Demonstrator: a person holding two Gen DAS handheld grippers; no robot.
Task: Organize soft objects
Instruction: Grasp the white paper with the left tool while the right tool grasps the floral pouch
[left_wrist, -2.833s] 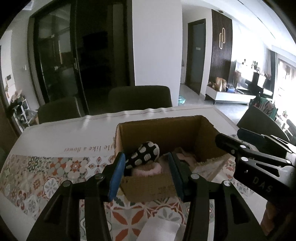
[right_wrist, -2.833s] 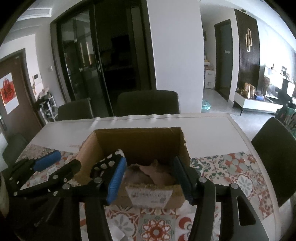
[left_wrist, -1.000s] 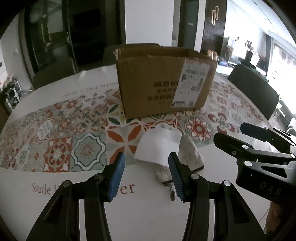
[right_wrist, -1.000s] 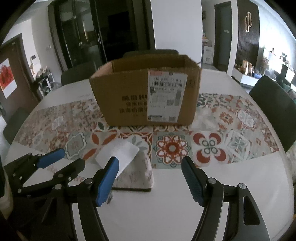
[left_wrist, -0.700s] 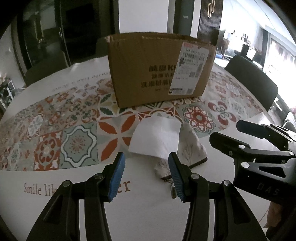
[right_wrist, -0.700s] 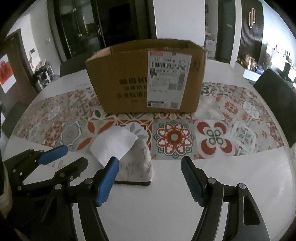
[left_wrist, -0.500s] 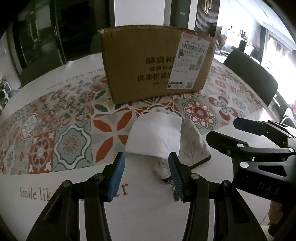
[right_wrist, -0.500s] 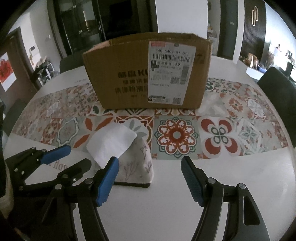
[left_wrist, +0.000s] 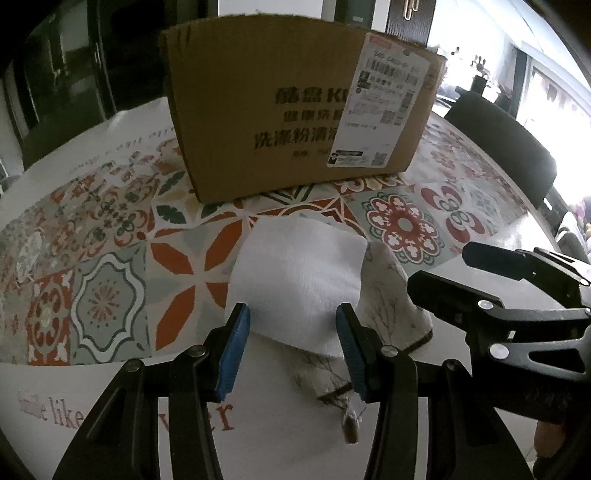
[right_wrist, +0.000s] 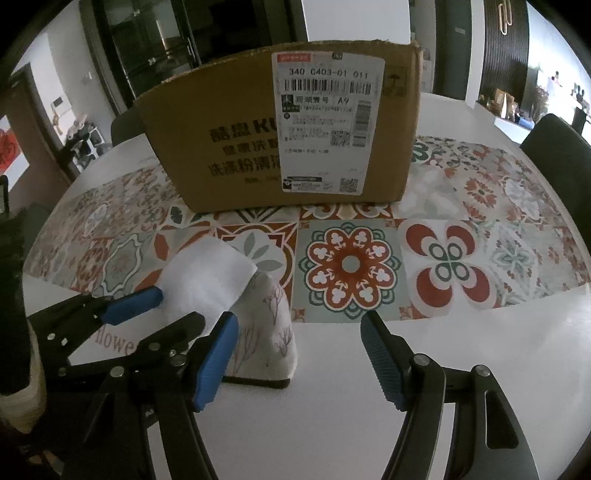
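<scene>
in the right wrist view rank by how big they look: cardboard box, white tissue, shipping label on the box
1. cardboard box
2. shipping label
3. white tissue, though it sits nearer the camera, so its true size against the label is unsure

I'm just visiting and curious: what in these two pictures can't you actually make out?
- Inside of the cardboard box: both views, hidden by its front wall.
- Printed brand text: both views, covered by the shipping label.
- Tissue pouch: left view, partly behind the white tissue.
- Tablecloth lettering: left view, blocked by the left gripper's fingers.
</scene>
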